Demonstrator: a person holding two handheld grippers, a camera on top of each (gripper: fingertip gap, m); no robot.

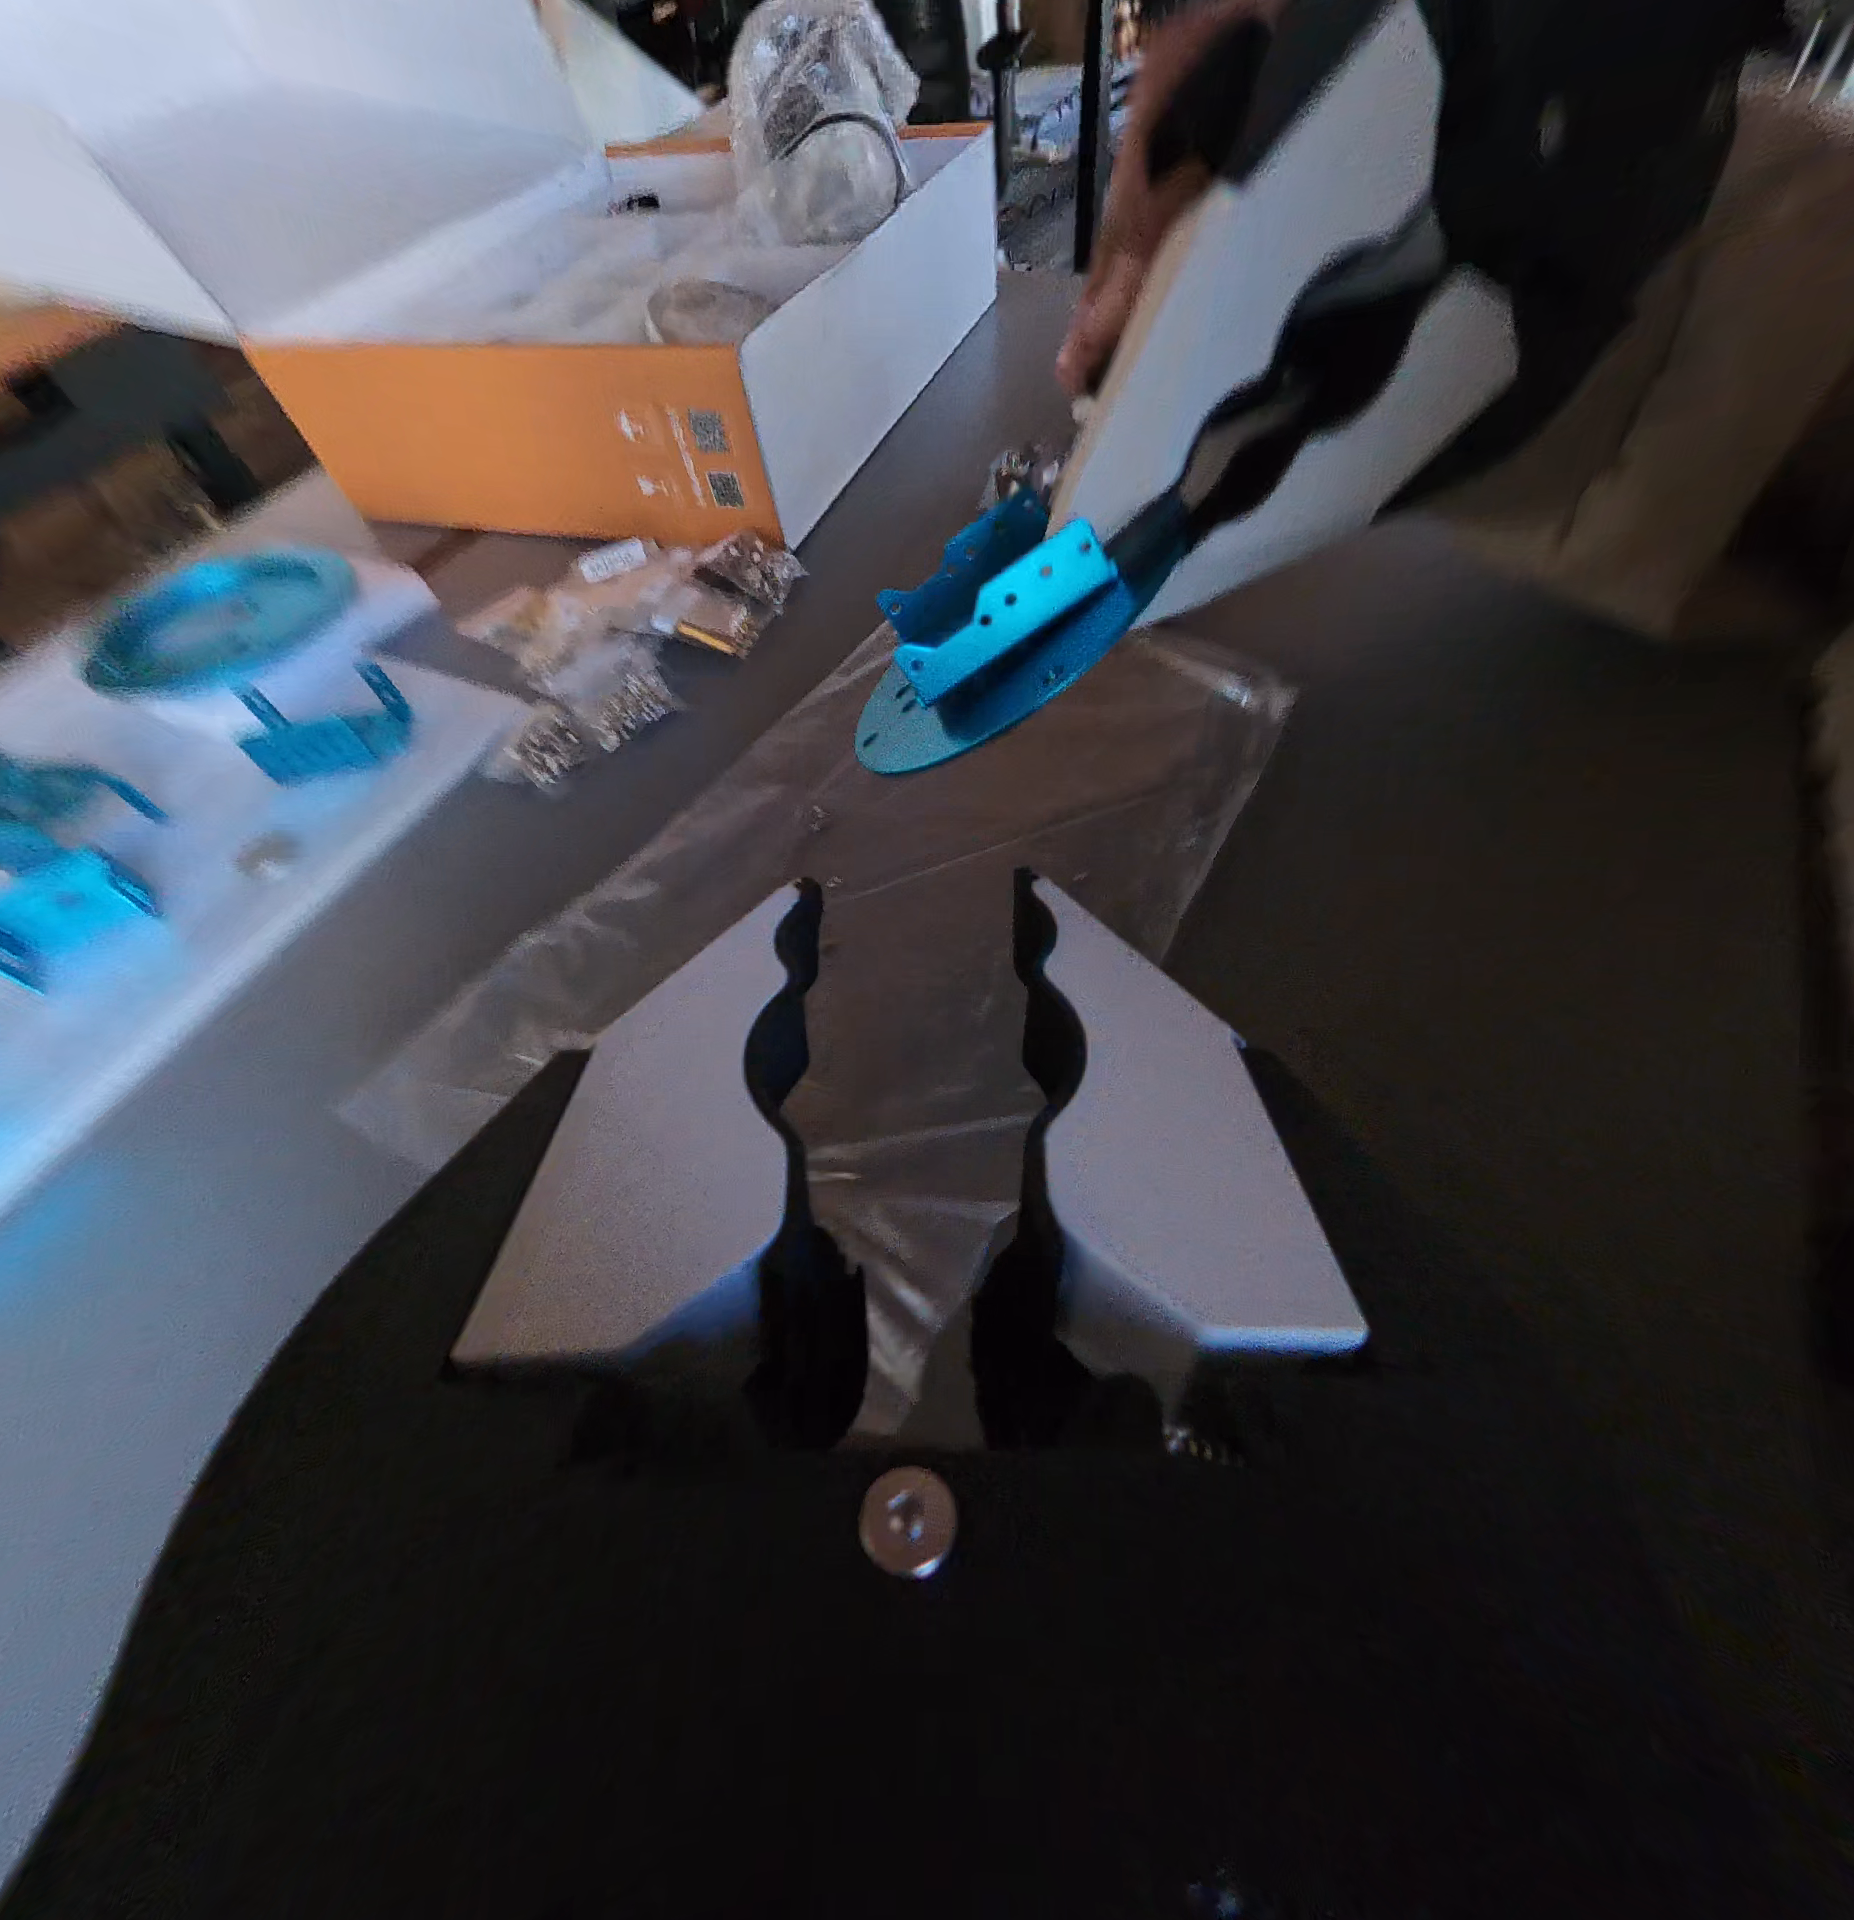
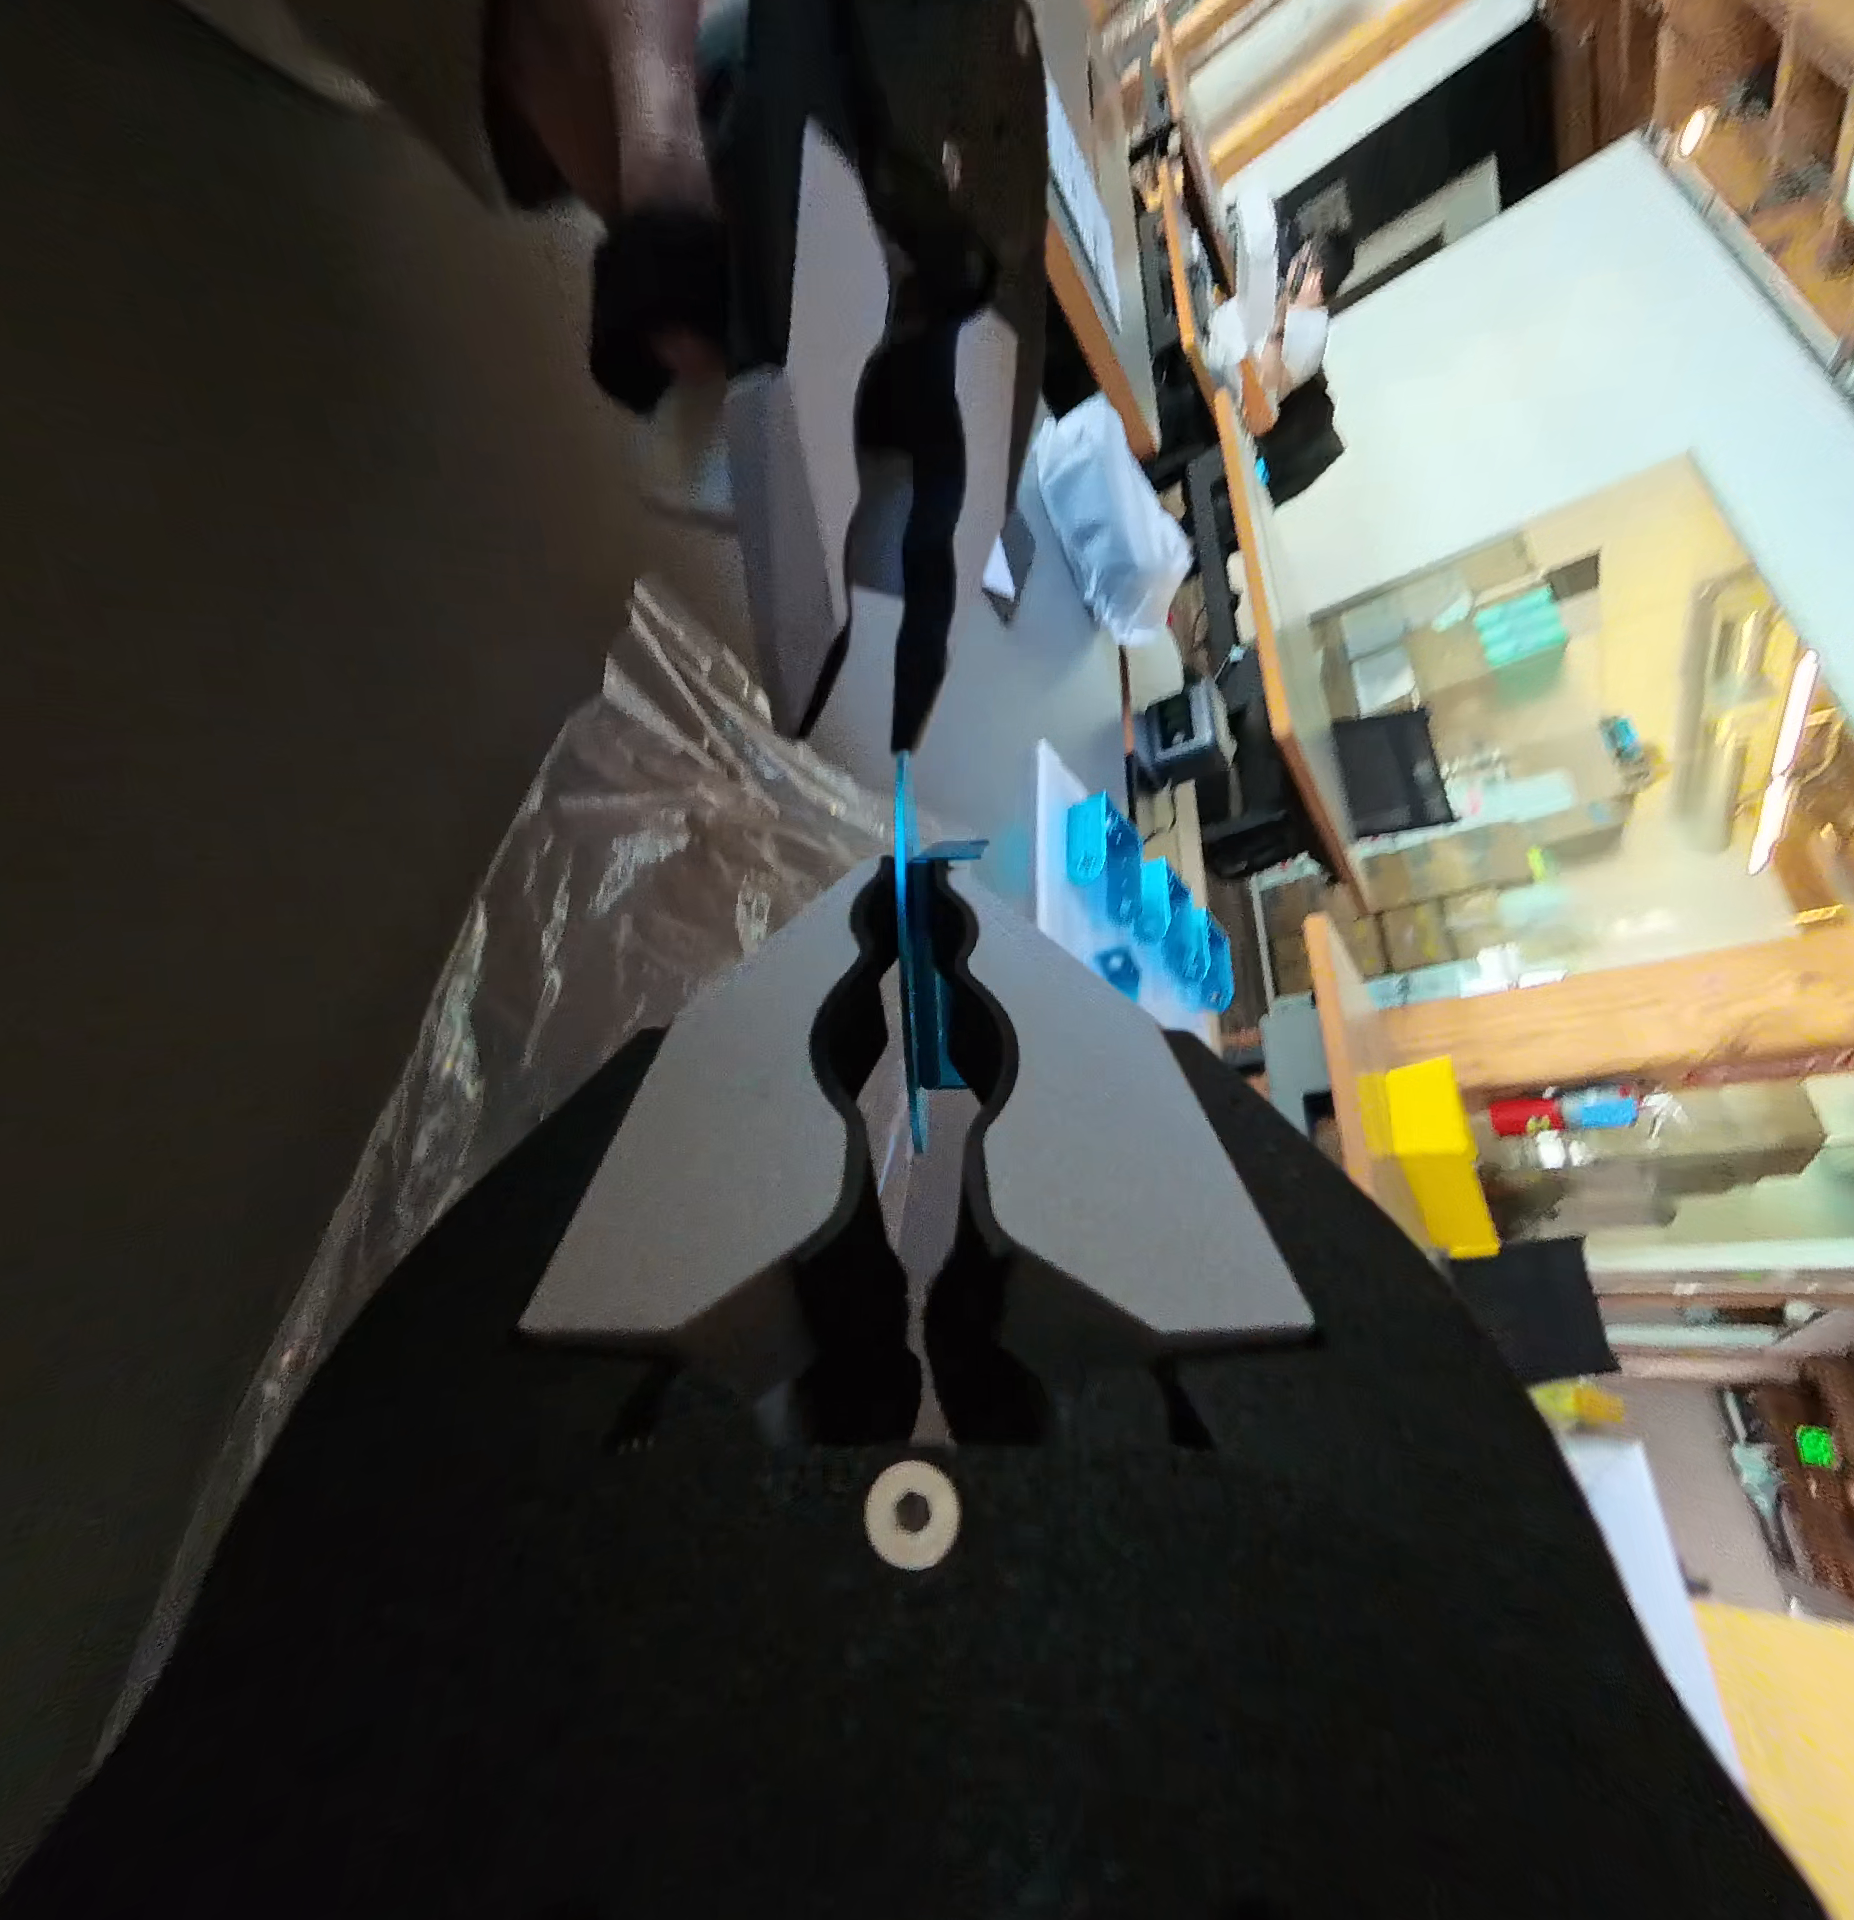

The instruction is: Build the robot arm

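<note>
Left wrist view, nearest first:
1. Left gripper (image 1: 918, 881): jaws parted, nothing between them. It hangs over a clear plastic bag (image 1: 694, 883) lying flat on the dark table (image 1: 902, 416).
2. Far left: white tray (image 1: 279, 987) bearing blue metal parts, among them a blue ring (image 1: 222, 618). All blurred.
3. Small packets of hardware (image 1: 632, 644), heaped on the table just beside the tray.
4. Orange-and-white box (image 1: 518, 436), lid up, behind the packets, with a bubble-wrapped item (image 1: 819, 135) standing in it.
5. Blue disc (image 1: 933, 727) with a perforated blue bracket (image 1: 1016, 613) standing on its face, held tilted in the air above the bag, just beyond item 1's tips.
6. Right gripper (image 1: 1131, 561): clamped on the disc's rim at the bracket end, with a person's hand (image 1: 1110, 281) behind it.

Right wrist view:
7. The disc shows edge-on between the right gripper's pads, bracket flange toward the right pad. The other gripper's tip meets the disc's far edge here, and I cannot tell whether they touch.

Handling note: I judge this a rim hold, so the disc's free end could pivot if nudged.
</note>
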